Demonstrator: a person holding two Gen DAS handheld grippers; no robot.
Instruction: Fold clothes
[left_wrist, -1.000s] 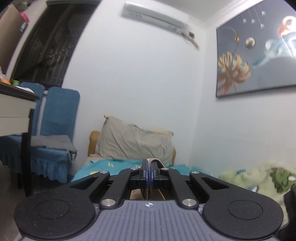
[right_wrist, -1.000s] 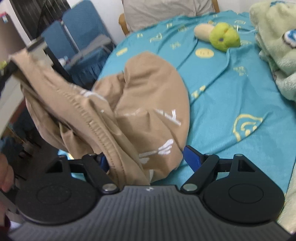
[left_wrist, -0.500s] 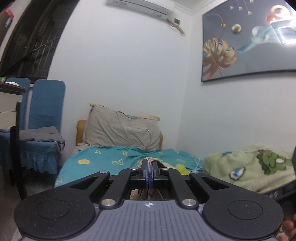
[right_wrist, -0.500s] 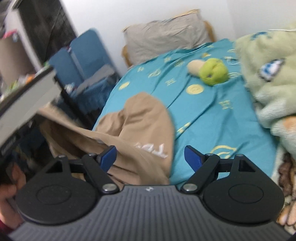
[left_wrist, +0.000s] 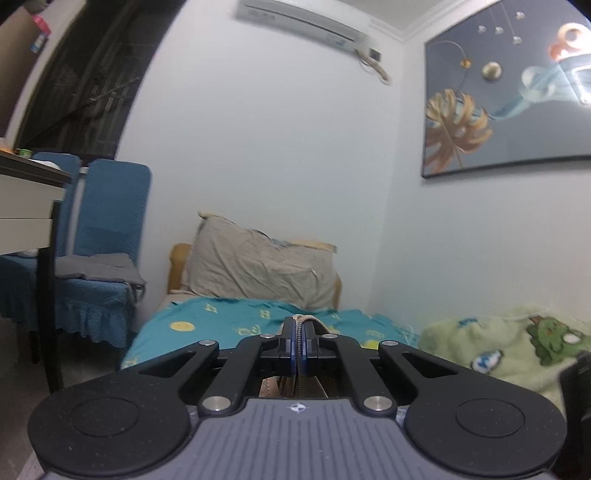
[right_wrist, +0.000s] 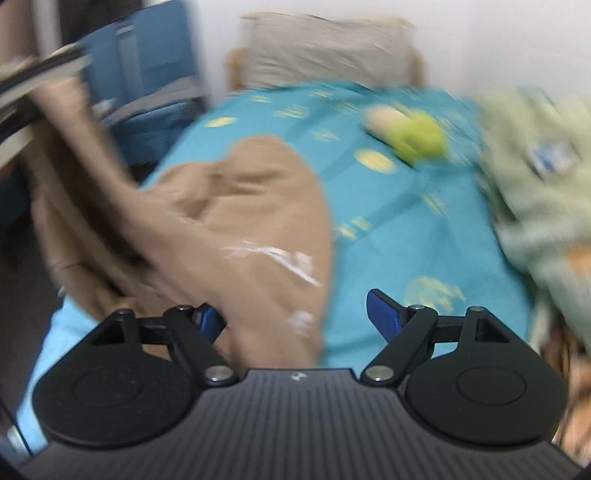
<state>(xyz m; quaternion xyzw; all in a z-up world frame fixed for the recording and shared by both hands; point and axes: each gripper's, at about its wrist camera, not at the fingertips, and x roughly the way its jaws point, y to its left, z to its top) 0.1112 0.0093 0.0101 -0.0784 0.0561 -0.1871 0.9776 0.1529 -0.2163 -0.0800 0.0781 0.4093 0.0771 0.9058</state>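
Note:
A tan garment with white lettering hangs from the upper left and drapes onto the teal bedsheet. My left gripper is shut on the garment's ribbed hem, held up above the bed's near end. In the blurred right wrist view my right gripper is open, its blue pads wide apart. The cloth lies over its left pad; nothing is clamped.
A grey pillow leans at the bed's head. A green plush blanket is heaped along the right side. A green and beige soft toy lies mid-bed. Blue covered chairs and a desk stand to the left.
The left gripper has kept its hold on the hem while swinging slightly. The right gripper stays open and has shifted over the bed; its view is motion-blurred now. More garment lies on the sheet.

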